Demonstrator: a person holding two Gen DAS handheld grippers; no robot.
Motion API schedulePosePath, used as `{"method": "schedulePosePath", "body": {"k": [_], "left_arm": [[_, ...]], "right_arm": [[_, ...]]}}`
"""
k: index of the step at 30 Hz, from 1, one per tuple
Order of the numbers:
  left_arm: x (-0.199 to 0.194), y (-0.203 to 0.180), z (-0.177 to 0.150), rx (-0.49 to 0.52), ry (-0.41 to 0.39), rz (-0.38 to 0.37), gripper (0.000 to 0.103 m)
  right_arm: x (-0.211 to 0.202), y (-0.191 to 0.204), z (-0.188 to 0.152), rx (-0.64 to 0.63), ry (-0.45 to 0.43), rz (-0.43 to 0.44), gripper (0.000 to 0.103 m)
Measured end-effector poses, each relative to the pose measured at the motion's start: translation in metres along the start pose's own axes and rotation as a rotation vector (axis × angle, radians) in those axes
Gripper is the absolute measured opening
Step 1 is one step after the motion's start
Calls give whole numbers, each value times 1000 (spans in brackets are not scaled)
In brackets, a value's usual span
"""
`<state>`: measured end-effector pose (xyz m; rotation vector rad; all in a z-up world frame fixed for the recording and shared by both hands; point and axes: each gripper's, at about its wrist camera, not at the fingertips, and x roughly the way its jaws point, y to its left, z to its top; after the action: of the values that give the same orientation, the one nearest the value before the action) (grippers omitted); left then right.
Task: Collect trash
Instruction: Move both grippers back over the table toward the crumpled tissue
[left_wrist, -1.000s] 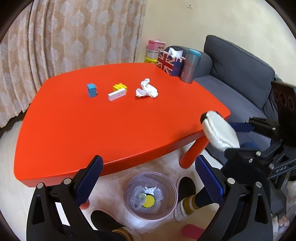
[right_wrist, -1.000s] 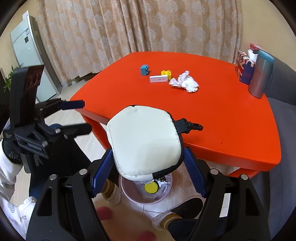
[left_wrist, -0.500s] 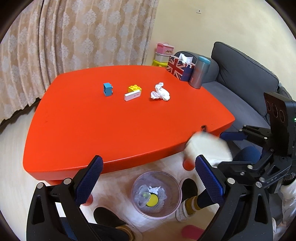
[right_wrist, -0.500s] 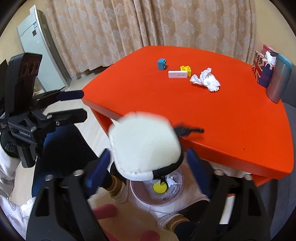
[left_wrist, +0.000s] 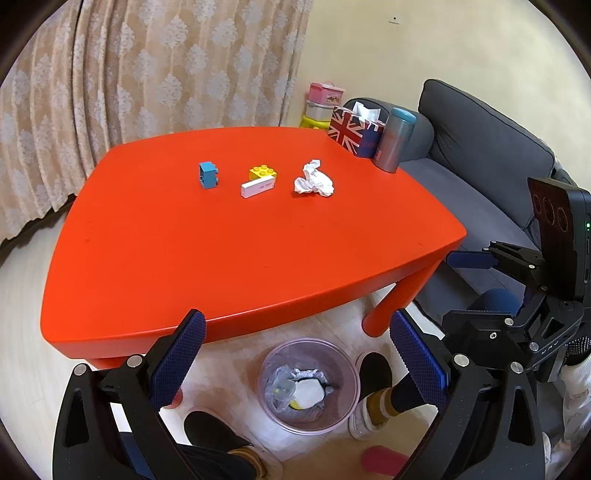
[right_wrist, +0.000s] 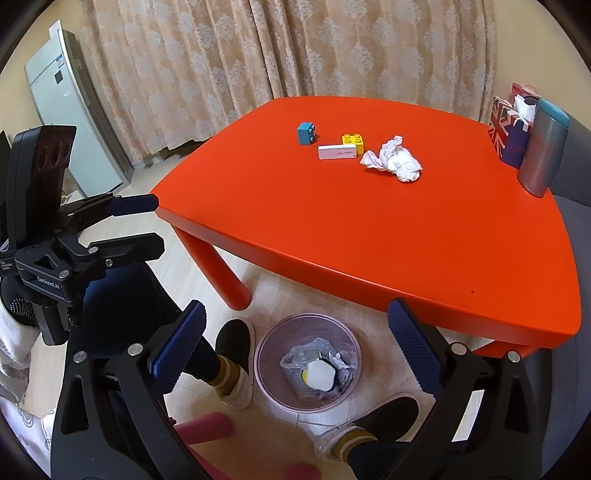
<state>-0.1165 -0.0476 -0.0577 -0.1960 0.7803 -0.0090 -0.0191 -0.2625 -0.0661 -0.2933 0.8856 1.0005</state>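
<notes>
Right gripper (right_wrist: 295, 339): jaws have just been opening, now spread wide, nothing between them, above the bin.
Left gripper (left_wrist: 295, 354): released, empty, over the table's near edge.
White pouch (right_wrist: 320, 374): lying in the bin (right_wrist: 266, 369) on the floor, on a clear bag.
Crumpled tissue (left_wrist: 314, 179): on the red table (left_wrist: 221, 251), beside the white stick (left_wrist: 258, 186) and yellow brick (left_wrist: 263, 172).
Blue brick (left_wrist: 208, 175): apart, to their left.

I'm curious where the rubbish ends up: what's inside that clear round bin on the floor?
Inside the clear round plastic bin lies a white padded pouch on a crumpled plastic liner, with a bit of something yellow at its edge. The pouch covers whatever lies beneath.
</notes>
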Motion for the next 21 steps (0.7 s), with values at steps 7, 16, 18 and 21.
{"method": "schedulePosePath", "body": {"k": [7,16,18,21], "left_arm": [[1,-2,1,2,7,-6,96],[1,-1,9,-1,11,-13,96],[0,0,15,-3,9,-14,96],[0,2,24,-4,4,-15,96]], "right_arm": [[-6,-5,1,15,-9,-3,97],[-13,-16,18,36,-25,-16,97],[-14,-20,26,37,-30,-22,97],[-15,-25,36,40,-37,-27,97]]}}
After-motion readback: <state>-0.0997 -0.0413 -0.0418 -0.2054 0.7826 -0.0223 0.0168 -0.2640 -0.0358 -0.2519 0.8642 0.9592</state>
